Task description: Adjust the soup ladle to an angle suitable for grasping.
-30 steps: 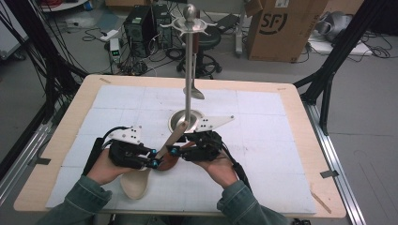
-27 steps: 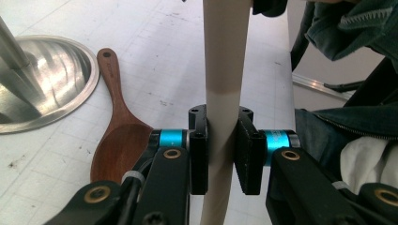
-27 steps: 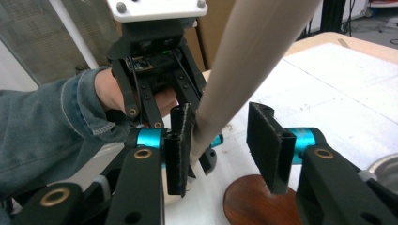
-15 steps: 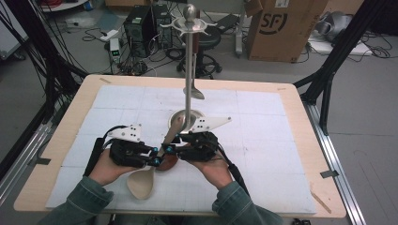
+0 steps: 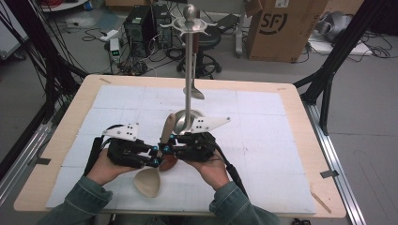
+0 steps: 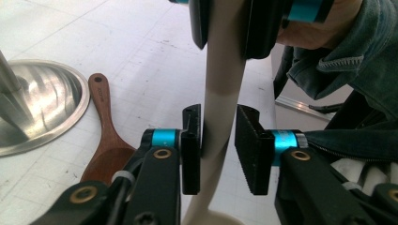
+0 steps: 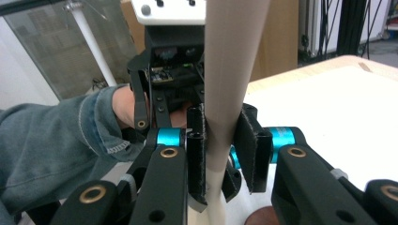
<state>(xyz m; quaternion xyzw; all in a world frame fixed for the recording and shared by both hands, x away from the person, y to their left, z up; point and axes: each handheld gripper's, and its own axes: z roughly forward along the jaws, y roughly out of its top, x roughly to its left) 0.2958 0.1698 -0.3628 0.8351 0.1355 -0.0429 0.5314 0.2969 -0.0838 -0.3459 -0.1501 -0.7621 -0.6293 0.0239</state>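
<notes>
Forearms in denim sleeves come in over the table's near edge, each hand holding a gripper. Near that edge, the pale spoon [image 5: 149,180] has its bowl low over the white mat [image 5: 263,154] and its handle slanting up and away between the two grippers. The left gripper [image 6: 218,143] has just been opening: one pad touches the handle, the other stands clear. The right gripper [image 7: 220,150] has just been closing, and both its pads press the same handle. A brown wooden spoon [image 6: 104,140] lies flat on the mat just beside them. Farther toward the table's middle stands the metal utensil stand [image 5: 189,70], with a steel spoon [image 5: 196,92] hanging on it.
</notes>
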